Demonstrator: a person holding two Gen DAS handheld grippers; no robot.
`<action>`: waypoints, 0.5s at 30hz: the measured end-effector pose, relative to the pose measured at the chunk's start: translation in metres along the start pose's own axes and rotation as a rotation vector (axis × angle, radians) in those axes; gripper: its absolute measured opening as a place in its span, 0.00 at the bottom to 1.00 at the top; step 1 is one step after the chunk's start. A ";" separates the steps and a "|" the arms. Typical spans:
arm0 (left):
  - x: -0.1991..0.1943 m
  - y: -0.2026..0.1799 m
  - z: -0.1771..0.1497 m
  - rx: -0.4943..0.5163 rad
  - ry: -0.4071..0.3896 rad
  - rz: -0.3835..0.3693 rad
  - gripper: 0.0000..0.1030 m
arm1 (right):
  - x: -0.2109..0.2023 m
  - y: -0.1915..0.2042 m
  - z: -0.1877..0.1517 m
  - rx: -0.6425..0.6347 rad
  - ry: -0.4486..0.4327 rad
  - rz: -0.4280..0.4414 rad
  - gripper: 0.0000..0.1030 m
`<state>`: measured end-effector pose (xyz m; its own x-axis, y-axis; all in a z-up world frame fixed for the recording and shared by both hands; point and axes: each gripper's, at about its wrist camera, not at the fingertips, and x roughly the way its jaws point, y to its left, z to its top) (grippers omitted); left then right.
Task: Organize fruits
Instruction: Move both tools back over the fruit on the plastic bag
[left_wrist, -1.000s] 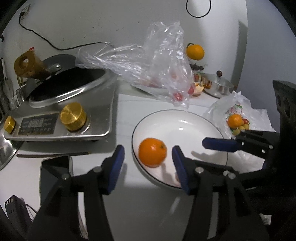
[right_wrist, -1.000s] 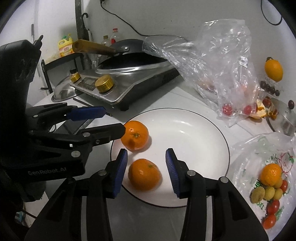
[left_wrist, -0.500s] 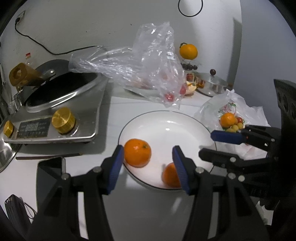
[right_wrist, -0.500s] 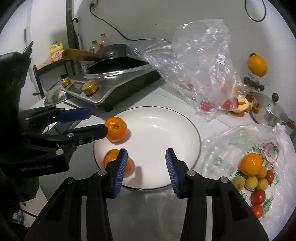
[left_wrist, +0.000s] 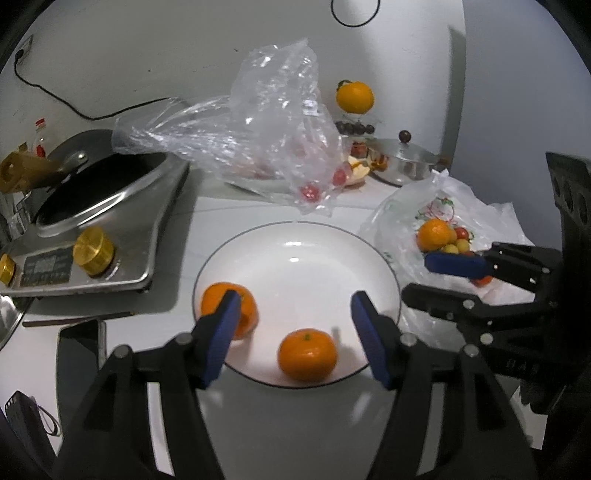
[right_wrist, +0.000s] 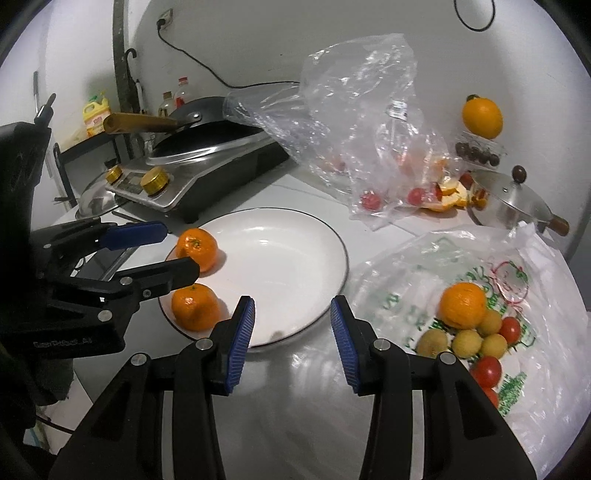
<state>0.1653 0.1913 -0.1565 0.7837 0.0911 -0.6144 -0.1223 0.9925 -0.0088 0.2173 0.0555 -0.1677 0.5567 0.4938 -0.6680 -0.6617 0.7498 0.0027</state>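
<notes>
the left gripper (left_wrist: 291, 314) hovers over the near edge of the white plate (left_wrist: 295, 236), its jaws opening with nothing pressed between the blue pads; 1 mandarin (left_wrist: 307, 355) lies on the plate in the gap below them, untouched, and a 2nd mandarin (left_wrist: 242, 301) sits partly behind the left pad. the right gripper (right_wrist: 292, 321) is released too, empty, held above the plate's near rim and the table just beside the printed plastic bag (right_wrist: 546, 280).

in the right wrist view the 2 mandarins rest close together at the plate's left edge. the rest of the fruit is in the printed bag: 1 more mandarin (right_wrist: 463, 304) on top, with small yellow-green fruits (right_wrist: 467, 343) and cherry tomatoes (right_wrist: 487, 371) crowded just beside it. a clear plastic bag (right_wrist: 354, 122) with a few tomatoes lies beyond the plate.

judged from looks, the mandarin in the bag is light, round and a little soft, with loose skin that dents, so a gentle squeeze across its widest middle suits it; it could roll if nudged. the tomatoes look smooth, slippery and easy to burst, needing a lighter pinch. the bag film is thin and may snag or lift with the fruit.
</notes>
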 end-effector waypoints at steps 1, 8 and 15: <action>0.001 -0.003 0.000 0.002 0.002 -0.001 0.62 | -0.002 -0.003 -0.001 0.004 -0.002 -0.003 0.44; 0.004 -0.023 0.004 0.016 0.005 -0.018 0.62 | -0.015 -0.022 -0.009 0.023 -0.005 -0.023 0.44; 0.009 -0.050 0.009 0.050 0.011 -0.034 0.62 | -0.030 -0.047 -0.019 0.060 -0.020 -0.047 0.44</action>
<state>0.1837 0.1436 -0.1548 0.7801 0.0566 -0.6231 -0.0648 0.9979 0.0094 0.2218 -0.0028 -0.1621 0.5971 0.4654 -0.6534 -0.6033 0.7974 0.0167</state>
